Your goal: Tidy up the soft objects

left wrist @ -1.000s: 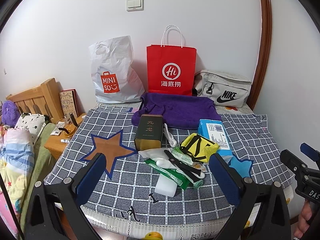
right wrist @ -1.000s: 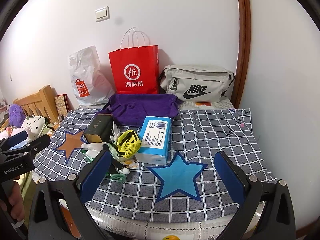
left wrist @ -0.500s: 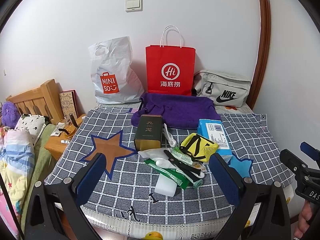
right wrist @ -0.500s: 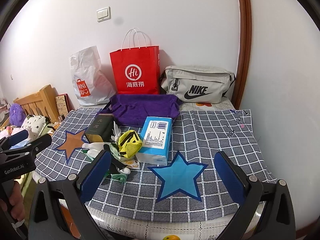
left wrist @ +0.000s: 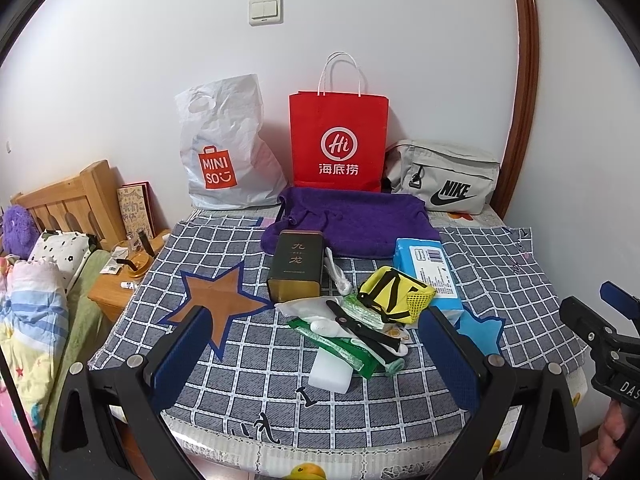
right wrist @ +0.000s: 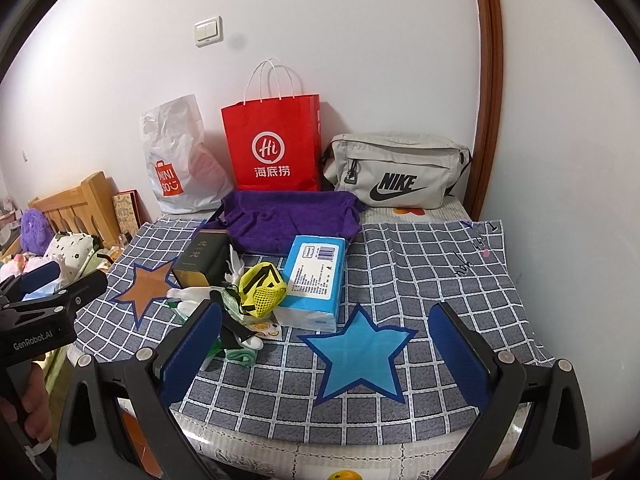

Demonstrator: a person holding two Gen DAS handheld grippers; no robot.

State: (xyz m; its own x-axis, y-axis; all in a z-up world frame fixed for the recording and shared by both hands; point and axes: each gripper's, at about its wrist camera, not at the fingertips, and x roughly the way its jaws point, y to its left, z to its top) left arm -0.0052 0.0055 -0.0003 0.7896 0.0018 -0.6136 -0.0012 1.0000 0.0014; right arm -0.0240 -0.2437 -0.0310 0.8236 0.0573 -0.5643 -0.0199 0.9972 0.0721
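Pile ahead of spread jaws, untouched

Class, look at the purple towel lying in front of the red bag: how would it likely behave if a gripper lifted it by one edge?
The purple towel lies rumpled and folded, so it would probably droop and unfold. Its plush surface suggests that it would grip well, not slip. It looks light and unbreakable.

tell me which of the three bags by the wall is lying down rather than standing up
The grey Nike bag on the right. It lies on its long side, while the red paper bag and the white Miniso bag stand upright.
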